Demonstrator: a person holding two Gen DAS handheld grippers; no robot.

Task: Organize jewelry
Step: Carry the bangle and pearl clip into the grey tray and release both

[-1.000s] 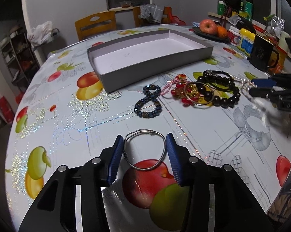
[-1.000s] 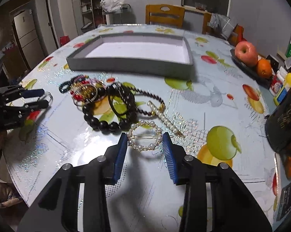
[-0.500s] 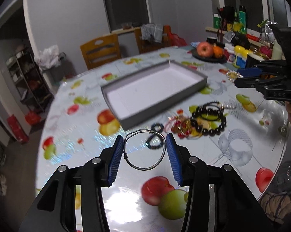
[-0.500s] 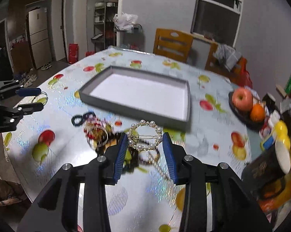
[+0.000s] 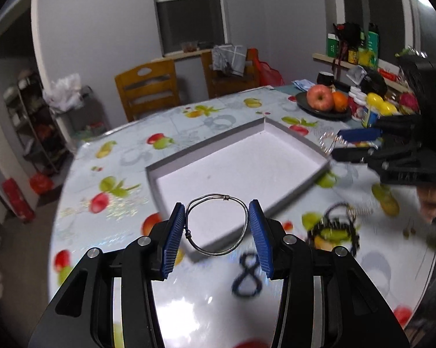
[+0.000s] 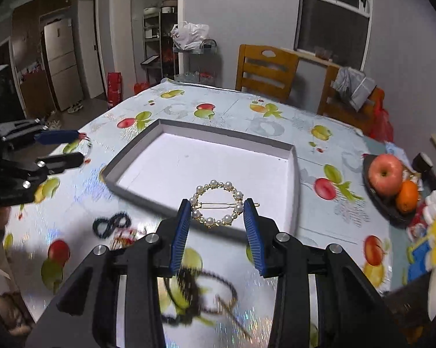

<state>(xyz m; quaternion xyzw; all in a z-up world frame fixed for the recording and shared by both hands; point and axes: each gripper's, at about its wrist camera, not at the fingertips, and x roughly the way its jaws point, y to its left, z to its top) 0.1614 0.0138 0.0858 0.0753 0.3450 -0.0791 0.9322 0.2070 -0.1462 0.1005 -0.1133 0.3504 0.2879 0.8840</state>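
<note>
Wire, thin and springy, makes up the silver bangle [image 5: 216,224] pinched across its width between the blue pads of the left gripper [image 5: 217,233]. It looks very light, but the smooth round wire could slip or flex out of shape, so holding it at its two opposite sides, as here, seems right. It hangs above the near corner of the grey tray [image 5: 293,137].

The right gripper [image 6: 217,221] is closed on a pearl hair clip [image 6: 217,206], a gold ring of pearls with a bar across. That one is stiff but probably delicate: pearls could pop off under a hard squeeze, so a light clamp on the rim suits it. It is held over the tray's near edge.

The shallow tray, white inside [image 6: 206,159], lies towards the far side of the table [image 6: 275,121] and holds nothing yet. Left on the tablecloth near the near edge are a dark figure-eight bracelet [image 5: 246,275] and a blurred heap of beaded bracelets [image 5: 333,229].
</note>
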